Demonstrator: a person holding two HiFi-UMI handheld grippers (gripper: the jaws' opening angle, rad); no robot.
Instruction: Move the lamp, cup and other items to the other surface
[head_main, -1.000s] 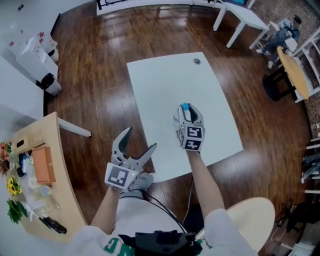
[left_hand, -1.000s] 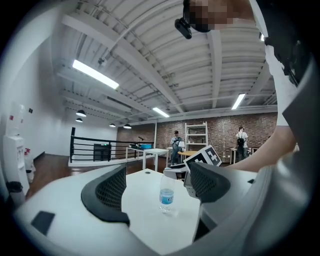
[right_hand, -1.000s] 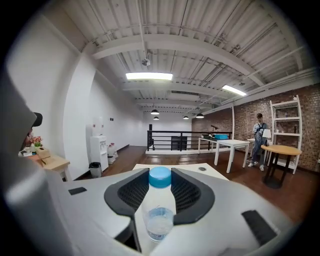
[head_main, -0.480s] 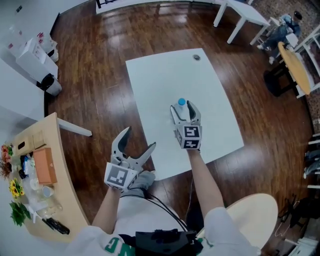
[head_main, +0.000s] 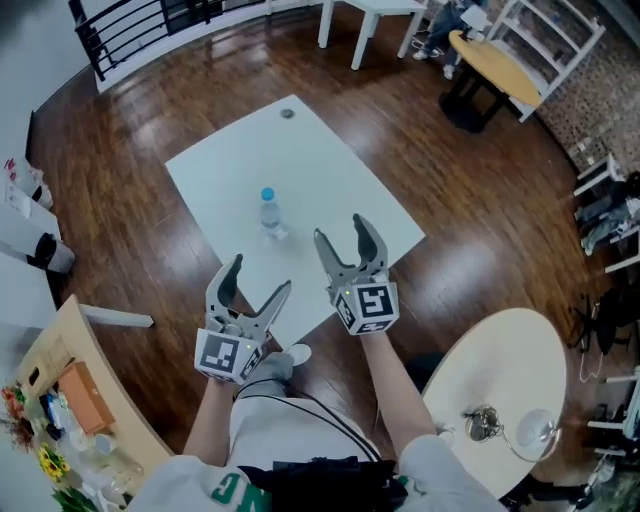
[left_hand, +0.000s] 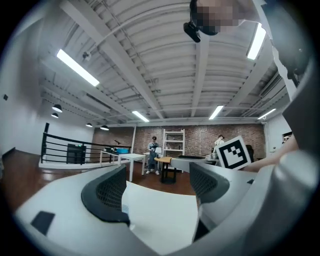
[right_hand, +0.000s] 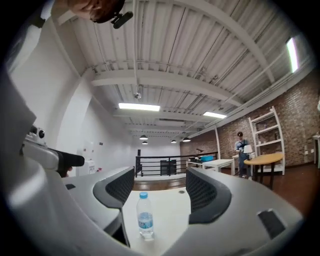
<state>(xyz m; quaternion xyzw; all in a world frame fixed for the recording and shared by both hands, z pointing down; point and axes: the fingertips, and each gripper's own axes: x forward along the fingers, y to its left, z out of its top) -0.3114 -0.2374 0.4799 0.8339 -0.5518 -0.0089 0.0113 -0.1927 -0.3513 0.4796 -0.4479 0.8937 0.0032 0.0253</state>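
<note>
The left gripper (head_main: 258, 277) and the right gripper (head_main: 342, 232) both have their fingers wide apart and hold nothing. Close by at 4 o'clock, a round table (head_main: 520, 350) has small shiny things (head_main: 485, 425) on it. Farther, at 11 o'clock, the bottle (head_main: 270, 212) stands up on the white table (head_main: 320, 160), apart from both grippers. I think the next thing needs fetching. Turn away slowly so no finger tips the bottle.

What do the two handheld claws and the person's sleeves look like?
The grey left claw and grey right claw are curved two-jaw tongs with dark textured pads. Each carries a white cube with black square markers. The person wears a white short-sleeved shirt with green lettering.
</note>
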